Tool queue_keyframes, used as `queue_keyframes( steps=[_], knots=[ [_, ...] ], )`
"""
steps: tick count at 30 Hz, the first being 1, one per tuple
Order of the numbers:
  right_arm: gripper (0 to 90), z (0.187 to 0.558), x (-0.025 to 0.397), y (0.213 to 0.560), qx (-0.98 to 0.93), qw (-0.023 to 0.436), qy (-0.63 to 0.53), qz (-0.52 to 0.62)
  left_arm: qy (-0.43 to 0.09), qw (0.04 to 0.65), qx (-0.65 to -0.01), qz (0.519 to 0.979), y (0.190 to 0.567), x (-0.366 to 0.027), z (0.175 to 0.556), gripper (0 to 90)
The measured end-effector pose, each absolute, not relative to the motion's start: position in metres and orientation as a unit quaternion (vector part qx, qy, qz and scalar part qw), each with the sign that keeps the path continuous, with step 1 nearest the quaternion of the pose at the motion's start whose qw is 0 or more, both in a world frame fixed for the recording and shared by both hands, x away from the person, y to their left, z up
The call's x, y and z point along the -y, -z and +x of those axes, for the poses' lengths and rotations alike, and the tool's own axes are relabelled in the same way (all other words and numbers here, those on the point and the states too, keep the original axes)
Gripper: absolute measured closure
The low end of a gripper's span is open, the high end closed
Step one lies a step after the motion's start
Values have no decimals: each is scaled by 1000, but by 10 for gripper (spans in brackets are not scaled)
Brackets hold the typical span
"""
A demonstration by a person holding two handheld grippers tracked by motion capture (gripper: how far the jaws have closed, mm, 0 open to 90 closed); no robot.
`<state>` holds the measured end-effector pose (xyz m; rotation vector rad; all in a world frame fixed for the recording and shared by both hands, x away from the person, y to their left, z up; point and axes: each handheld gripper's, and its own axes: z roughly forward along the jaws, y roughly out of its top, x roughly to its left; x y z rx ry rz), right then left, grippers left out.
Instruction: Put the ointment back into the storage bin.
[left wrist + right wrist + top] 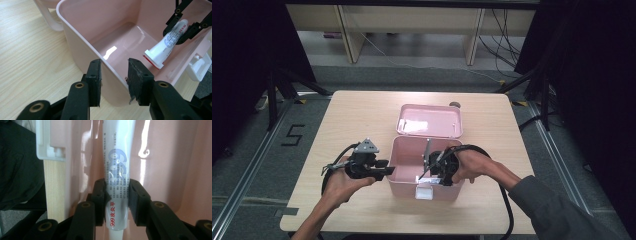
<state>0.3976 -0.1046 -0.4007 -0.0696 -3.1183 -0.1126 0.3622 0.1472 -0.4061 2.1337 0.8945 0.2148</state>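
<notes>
Right gripper (117, 202) clamps tube (117, 170), lowered inside pink box (82, 50) at frame centre; release left. Left gripper (113, 80), part-open, straddles box wall, steadying.

box (404, 150): pink | tube (117, 162): white (blue, red print) | table (357, 115): pale wood

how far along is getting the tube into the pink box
Done: the lid is open and the left hand-held gripper straddles the pink box wall, steadying it. In hand: the right hand-held gripper clamps the white tube inside the box. Left: likely release the tube, withdraw, and close the lid.
</notes>
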Motion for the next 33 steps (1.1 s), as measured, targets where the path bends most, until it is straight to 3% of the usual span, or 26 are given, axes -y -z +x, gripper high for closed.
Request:
queue_keyframes(
  steps=[20,22,25,33],
  knots=[
    [698,414,103,415,999,29,37,8,-86,398,-353,842,406,-147,362,636],
    [698,410,102,416,998,47,40,-27,-86,398,-353,843,406,-147,362,636],
    [698,413,102,420,999,32,31,-1,-86,398,-353,842,406,-147,362,636],
    [696,413,104,429,998,44,39,-9,-86,398,-353,842,406,-147,363,639]
  ],
)
